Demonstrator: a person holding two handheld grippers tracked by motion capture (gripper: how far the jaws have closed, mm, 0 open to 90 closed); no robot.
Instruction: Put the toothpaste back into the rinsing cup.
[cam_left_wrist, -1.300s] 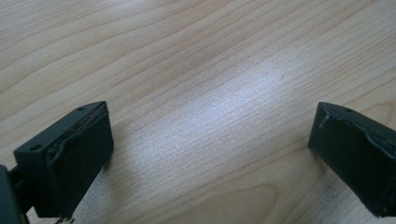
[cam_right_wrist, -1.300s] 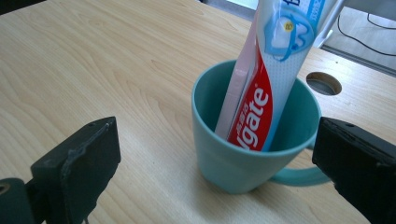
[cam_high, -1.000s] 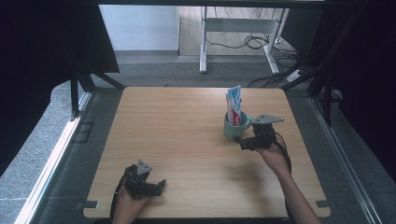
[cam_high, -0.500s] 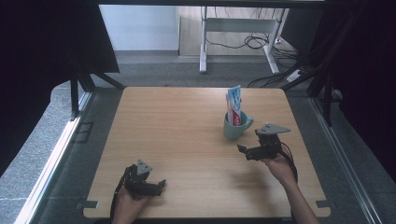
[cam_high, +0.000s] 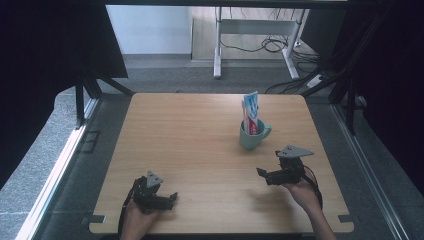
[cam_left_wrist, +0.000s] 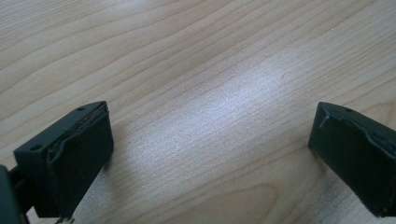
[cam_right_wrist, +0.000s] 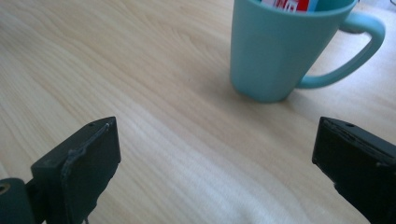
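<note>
A teal mug (cam_high: 251, 136) stands on the right half of the wooden table (cam_high: 190, 135), with a red, white and blue toothpaste tube (cam_high: 251, 112) upright in it. My right gripper (cam_high: 263, 175) rests on the table a short way in front of the mug, open and holding nothing. In the right gripper view the mug (cam_right_wrist: 271, 51) stands just beyond the wide-apart jaws of the gripper (cam_right_wrist: 215, 168), its handle to the right. My left gripper (cam_high: 170, 198) lies near the table's front left edge. It is open over bare wood in the left gripper view (cam_left_wrist: 210, 154).
The table's front edge (cam_high: 220, 231) runs just behind both hands. Beyond the far edge there is grey floor, a white desk frame (cam_high: 250, 30) and cables (cam_high: 272, 45). Dark curtains (cam_high: 50, 45) hang at both sides.
My right gripper has drawn back from beside the mug toward the front of the table, with nothing in it. The left gripper has stayed where it was.
</note>
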